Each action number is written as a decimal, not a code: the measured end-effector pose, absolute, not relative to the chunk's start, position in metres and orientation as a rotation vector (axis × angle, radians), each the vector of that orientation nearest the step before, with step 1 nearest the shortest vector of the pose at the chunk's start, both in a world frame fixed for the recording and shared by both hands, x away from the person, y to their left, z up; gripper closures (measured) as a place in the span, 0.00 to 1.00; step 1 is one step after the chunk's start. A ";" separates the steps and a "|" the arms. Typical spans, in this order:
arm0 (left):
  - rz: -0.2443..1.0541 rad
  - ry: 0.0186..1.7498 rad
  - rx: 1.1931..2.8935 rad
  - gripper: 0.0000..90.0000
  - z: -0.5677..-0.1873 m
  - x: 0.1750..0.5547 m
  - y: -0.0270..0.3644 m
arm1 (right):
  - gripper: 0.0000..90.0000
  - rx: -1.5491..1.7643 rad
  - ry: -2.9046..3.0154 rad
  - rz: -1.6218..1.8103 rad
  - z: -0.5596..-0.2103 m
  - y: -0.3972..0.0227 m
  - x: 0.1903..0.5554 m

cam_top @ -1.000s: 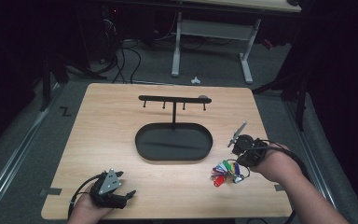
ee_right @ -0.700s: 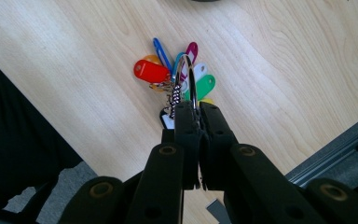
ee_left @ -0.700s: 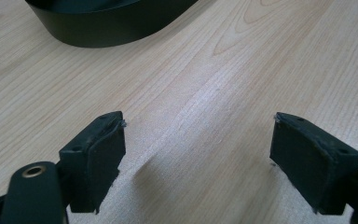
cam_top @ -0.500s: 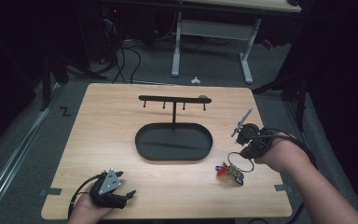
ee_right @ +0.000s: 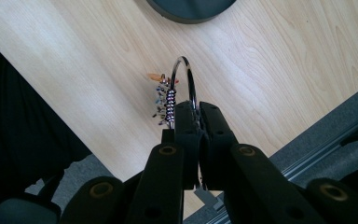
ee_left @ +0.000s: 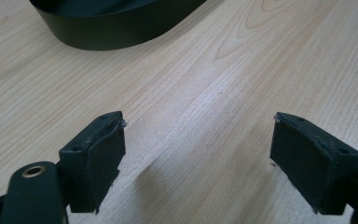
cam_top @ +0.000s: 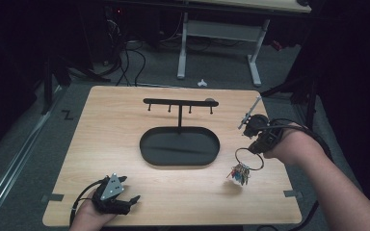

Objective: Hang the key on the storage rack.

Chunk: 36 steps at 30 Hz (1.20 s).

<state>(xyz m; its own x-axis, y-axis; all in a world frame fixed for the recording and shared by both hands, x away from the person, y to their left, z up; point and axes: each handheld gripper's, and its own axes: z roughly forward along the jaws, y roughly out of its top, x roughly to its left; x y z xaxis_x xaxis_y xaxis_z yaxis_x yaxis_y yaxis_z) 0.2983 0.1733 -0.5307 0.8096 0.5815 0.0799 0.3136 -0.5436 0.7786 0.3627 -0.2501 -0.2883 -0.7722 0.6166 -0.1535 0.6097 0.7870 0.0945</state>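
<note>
A large metal key ring [cam_top: 249, 158] with a bunch of coloured keys [cam_top: 240, 174] hangs above the table at the right, held off the wood. My right gripper [cam_top: 256, 148] is shut on the ring's top; in the right gripper view the ring [ee_right: 185, 79] rises from between the closed jaws of that gripper [ee_right: 196, 112], keys [ee_right: 164, 99] dangling beside it. A black rack with small hooks [cam_top: 179, 102] stands on an oval black base [cam_top: 179, 147] at mid-table. My left gripper [cam_top: 131, 200] rests at the near left edge, open, with bare wood between its jaws [ee_left: 198, 154].
The wooden table [cam_top: 115, 130] ends close behind my right hand, with grey floor and a rail beyond. A desk frame [cam_top: 217, 43] and cables [cam_top: 125, 57] lie past the far edge. The oval base's rim [ee_left: 116, 35] sits ahead of the left gripper.
My right gripper has lifted the key ring off the table and carried it up and slightly toward the rack; the keys now hang free. The left gripper has stayed put.
</note>
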 end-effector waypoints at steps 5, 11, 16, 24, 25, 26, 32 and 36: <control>0.420 0.655 2.183 0.20 -0.530 0.298 0.174 | 0.97 0.977 2.803 0.066 -0.284 -0.247 0.368; 0.419 0.652 2.186 0.20 -0.530 0.298 0.173 | 0.97 0.971 2.812 0.052 -0.278 -0.240 0.374; 0.416 0.654 2.185 0.20 -0.530 0.298 0.174 | 0.97 0.962 2.811 0.067 -0.273 -0.234 0.382; 0.417 0.650 2.186 0.20 -0.530 0.298 0.174 | 0.97 0.936 2.813 0.095 -0.266 -0.216 0.396; 0.421 0.650 2.187 0.20 -0.530 0.298 0.174 | 0.97 0.922 2.817 0.096 -0.265 -0.214 0.398; 0.423 0.648 2.189 0.20 -0.530 0.298 0.174 | 0.97 0.917 2.817 0.101 -0.265 -0.212 0.400; 0.420 0.650 2.186 0.20 -0.530 0.298 0.174 | 0.97 0.903 2.826 0.117 -0.263 -0.200 0.413; 0.418 0.651 2.183 0.20 -0.530 0.298 0.174 | 0.97 0.908 2.828 0.125 -0.264 -0.194 0.424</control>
